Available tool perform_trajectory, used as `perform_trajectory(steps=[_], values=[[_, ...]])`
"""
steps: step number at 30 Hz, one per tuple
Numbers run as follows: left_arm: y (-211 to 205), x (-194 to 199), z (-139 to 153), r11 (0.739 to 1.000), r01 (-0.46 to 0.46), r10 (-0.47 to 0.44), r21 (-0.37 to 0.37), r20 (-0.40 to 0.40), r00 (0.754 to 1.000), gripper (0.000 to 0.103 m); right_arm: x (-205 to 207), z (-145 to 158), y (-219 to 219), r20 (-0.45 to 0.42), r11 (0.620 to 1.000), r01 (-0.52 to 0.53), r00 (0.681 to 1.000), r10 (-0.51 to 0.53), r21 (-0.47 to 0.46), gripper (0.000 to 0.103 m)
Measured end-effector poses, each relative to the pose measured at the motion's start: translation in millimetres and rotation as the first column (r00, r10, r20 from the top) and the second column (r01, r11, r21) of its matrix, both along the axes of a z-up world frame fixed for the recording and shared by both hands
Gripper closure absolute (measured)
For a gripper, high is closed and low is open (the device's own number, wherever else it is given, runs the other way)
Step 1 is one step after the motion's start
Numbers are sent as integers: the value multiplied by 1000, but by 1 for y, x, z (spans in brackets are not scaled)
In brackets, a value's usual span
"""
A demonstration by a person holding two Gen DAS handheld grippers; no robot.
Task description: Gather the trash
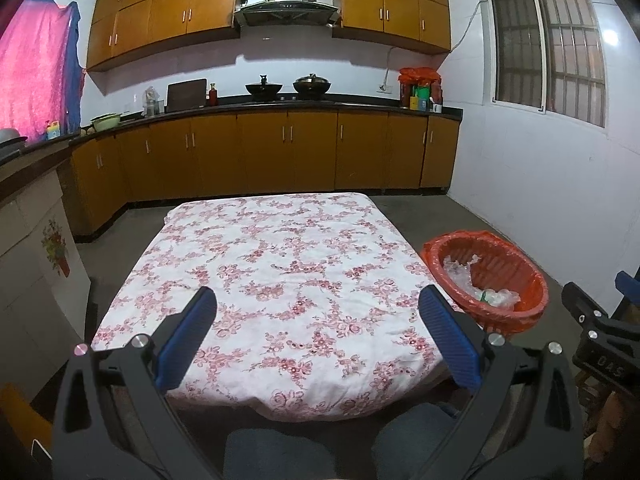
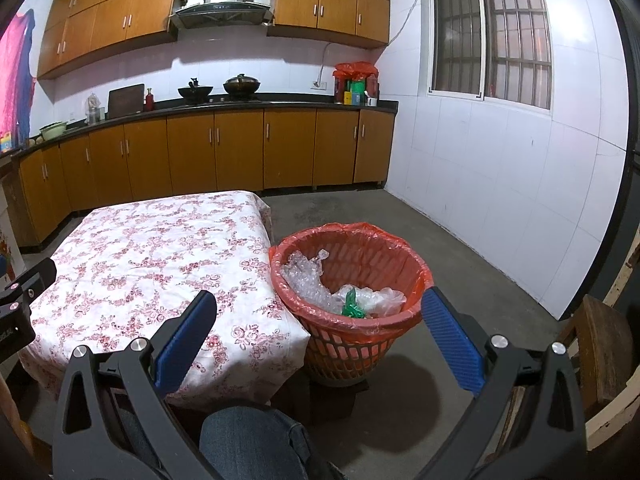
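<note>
An orange basket with a red bag liner [image 2: 404, 320] stands on the floor at the right edge of the low table [image 2: 152, 256]; it also shows in the left wrist view [image 1: 532, 304]. Inside lie clear bubble wrap [image 2: 304, 276], clear plastic and a green scrap [image 2: 352, 304]. The table has a white cloth with pink flowers [image 1: 280, 264] and I see nothing lying on it. My left gripper [image 1: 318, 304] is open and empty above the table's near end. My right gripper [image 2: 318, 304] is open and empty, near the basket's near rim.
Brown kitchen cabinets [image 1: 280, 152] and a dark counter with two woks [image 1: 288, 87] line the far wall. A white tiled wall with a barred window [image 2: 492, 36] is on the right. A wooden chair [image 2: 600, 344] stands at the far right. My knees [image 2: 256, 444] show below.
</note>
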State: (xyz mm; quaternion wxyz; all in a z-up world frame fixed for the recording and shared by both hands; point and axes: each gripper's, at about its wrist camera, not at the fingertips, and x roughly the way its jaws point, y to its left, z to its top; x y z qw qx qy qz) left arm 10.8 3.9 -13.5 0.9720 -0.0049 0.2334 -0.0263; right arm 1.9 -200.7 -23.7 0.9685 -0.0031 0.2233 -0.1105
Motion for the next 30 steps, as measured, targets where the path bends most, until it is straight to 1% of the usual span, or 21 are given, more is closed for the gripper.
perform_trajectory(steps=[30], values=[[-2,-1,0,1000,16,-16,-9,4,1000,4,-1,-1,-1,-2,1000,1,1000,-1,2,2]])
